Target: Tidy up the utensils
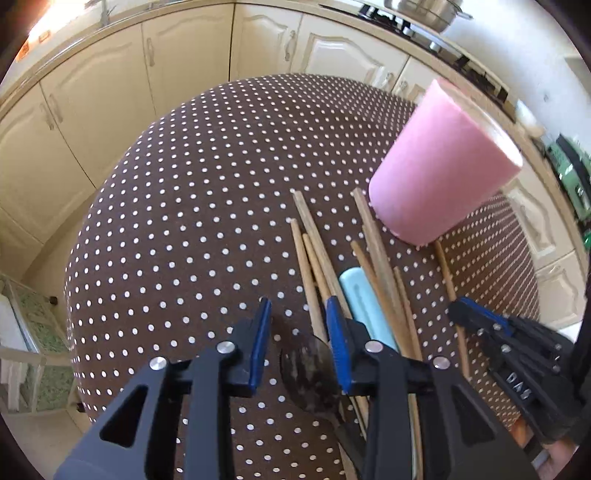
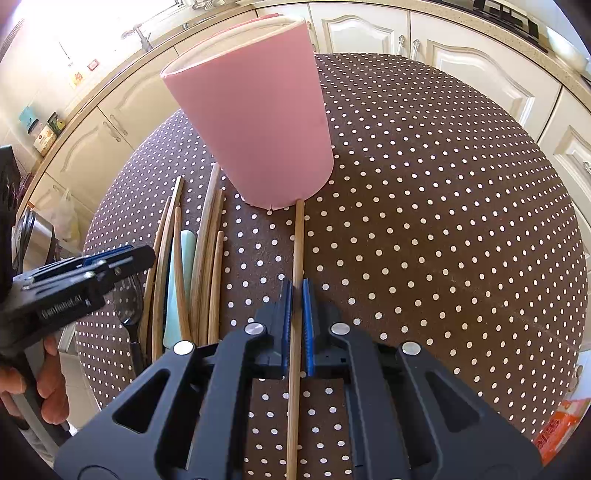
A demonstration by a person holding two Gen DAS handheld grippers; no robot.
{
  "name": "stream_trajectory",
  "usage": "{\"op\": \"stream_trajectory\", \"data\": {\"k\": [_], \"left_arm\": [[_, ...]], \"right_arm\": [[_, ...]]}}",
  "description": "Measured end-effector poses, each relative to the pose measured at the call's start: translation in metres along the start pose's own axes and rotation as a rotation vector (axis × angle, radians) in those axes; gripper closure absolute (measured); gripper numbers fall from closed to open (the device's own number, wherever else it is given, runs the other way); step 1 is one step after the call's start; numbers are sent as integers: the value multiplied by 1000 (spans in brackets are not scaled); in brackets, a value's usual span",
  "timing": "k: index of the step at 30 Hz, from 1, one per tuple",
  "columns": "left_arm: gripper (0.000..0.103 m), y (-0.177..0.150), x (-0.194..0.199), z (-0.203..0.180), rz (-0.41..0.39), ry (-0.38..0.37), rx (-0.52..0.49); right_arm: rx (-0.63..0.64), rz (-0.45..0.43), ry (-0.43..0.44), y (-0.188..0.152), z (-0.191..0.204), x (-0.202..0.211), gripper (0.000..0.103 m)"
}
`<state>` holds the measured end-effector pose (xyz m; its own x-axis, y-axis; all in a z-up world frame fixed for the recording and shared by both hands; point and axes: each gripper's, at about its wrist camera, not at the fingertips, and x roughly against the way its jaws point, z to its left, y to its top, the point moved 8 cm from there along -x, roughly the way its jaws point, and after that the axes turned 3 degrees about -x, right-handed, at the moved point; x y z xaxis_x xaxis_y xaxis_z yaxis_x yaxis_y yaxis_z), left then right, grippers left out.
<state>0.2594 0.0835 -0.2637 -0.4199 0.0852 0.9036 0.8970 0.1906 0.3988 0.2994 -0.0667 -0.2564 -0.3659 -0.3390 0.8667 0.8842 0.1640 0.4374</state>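
A pink cup (image 1: 441, 166) (image 2: 255, 122) stands upright on the brown dotted tablecloth (image 1: 207, 206) (image 2: 443, 221). Several wooden utensil handles (image 1: 317, 254) (image 2: 207, 258) and a pale blue handle (image 1: 364, 302) (image 2: 177, 291) lie in a pile beside it, with a dark spoon (image 1: 308, 373) (image 2: 127, 295). My left gripper (image 1: 299, 321) is open above the spoon and the pile, holding nothing. My right gripper (image 2: 296, 291) is shut on a single wooden stick (image 2: 297, 251) whose tip touches the cup's base; it also shows in the left wrist view (image 1: 469, 306).
The round table's edge curves all around. Cream kitchen cabinets (image 1: 110, 92) (image 2: 461, 55) stand behind it. A hob with a steel pot (image 1: 424, 11) is at the back right. An orange packet (image 2: 557, 424) lies off the table's right edge.
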Motion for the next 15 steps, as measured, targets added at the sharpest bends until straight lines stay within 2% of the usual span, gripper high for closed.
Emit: {"op": "stream_trajectory", "data": {"k": [6, 9, 15], "left_arm": [[75, 0, 0, 1, 1, -6, 2], [76, 7, -4, -1, 3, 21, -28], [89, 24, -11, 1, 2, 62, -38]], "right_arm": [[0, 1, 3, 1, -1, -1, 96], [4, 2, -2, 1, -2, -1, 96], [11, 14, -12, 3, -2, -4, 96]]}}
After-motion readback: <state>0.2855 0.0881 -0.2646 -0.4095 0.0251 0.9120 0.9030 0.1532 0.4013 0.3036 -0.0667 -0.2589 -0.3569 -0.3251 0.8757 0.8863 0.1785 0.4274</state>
